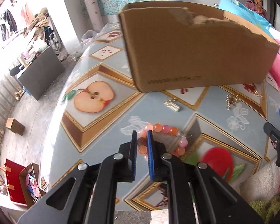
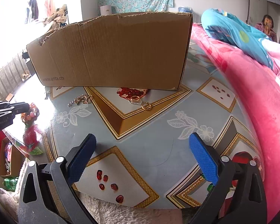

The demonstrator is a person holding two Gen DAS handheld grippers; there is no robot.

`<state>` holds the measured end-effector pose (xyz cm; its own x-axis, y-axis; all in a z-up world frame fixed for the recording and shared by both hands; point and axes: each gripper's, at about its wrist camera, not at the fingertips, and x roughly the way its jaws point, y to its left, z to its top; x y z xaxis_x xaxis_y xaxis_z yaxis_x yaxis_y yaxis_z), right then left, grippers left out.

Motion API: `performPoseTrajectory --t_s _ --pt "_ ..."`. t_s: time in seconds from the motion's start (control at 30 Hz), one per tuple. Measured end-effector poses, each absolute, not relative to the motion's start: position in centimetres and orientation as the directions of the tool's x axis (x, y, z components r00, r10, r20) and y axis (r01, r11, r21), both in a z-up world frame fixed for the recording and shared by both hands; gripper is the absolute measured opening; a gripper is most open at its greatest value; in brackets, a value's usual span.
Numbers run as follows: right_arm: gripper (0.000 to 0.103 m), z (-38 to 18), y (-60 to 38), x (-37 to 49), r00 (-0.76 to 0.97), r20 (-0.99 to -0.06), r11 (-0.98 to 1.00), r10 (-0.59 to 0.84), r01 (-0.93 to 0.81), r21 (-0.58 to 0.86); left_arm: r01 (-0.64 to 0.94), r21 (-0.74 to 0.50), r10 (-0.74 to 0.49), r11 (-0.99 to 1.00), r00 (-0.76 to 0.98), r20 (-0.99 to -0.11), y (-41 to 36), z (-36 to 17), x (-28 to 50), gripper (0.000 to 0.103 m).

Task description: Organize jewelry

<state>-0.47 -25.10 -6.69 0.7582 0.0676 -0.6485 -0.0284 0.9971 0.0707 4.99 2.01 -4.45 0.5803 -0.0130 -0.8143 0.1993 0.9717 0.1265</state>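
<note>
In the left wrist view, the left claw (image 1: 142, 131) was nearly closed, and its two fingers pinched a few beads of the orange and pink bead bracelet (image 1: 163, 140). The rest of the bracelet curved away to the right of the claw and seemed to lie on the desk (image 1: 106, 141). It could not be told if the bracelet was already lifted. Ahead of the claw, a small silver and gold piece (image 1: 172, 104) lay loose, and further to the right there was a gold chain (image 1: 231, 101). Behind them stood the cardboard box (image 1: 196, 48), well ahead of the claw; its inside was hidden.

In the right wrist view, the right claw (image 2: 142, 149) was spread wide and held nothing. Ahead of it, just in front of the box, lay a gold ring (image 2: 147, 106) with a small silver piece (image 2: 135, 100) touching it, and to the left a chain bracelet (image 2: 80, 99). The left claw with the beads showed at the far left edge.

The task seemed to be at an early stage: several pieces lay loose on the desk, and only the bead bracelet was gripped. Probably all of them must go into the box.
</note>
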Motion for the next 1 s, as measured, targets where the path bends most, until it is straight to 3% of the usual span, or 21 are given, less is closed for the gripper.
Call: performPoseTrajectory --t_s 0.2,0.27,0.43,0.7,0.83,1.0 --pt "0.095 -6.7 -25.1 -0.4 0.758 -0.649 0.997 0.069 -0.03 0.071 0.164 0.042 -0.073 0.986 0.634 -0.77 3.7 -2.9 5.8 0.011" --pt "0.095 -6.7 -25.1 -0.4 0.758 -0.648 0.997 0.069 -0.03 0.071 0.187 0.02 -0.111 0.982 0.661 -0.742 3.2 -2.1 5.7 0.018" --pt "0.095 -6.7 -25.1 -0.5 0.758 -0.648 0.997 0.068 -0.029 0.07 0.288 -0.061 -0.235 0.956 0.622 -0.747 1.3 -1.9 5.9 0.018" --pt "0.095 -6.7 -24.9 -0.5 0.758 -0.649 0.997 0.069 -0.031 0.071 0.332 0.028 -0.186 0.943 0.594 -0.783 -2.4 -4.8 7.4 0.018" --pt "0.095 -6.7 -25.0 -0.5 0.759 -0.648 0.997 0.069 -0.03 0.071 0.335 0.03 -0.188 0.942 0.599 -0.778 -2.7 -4.9 7.4 0.005" --pt "0.095 -6.7 -25.0 -0.6 0.759 -0.647 0.997 0.07 -0.031 0.071 0.378 0.009 -0.232 0.926 0.587 -0.776 -3.4 -5.0 6.0 0.004"
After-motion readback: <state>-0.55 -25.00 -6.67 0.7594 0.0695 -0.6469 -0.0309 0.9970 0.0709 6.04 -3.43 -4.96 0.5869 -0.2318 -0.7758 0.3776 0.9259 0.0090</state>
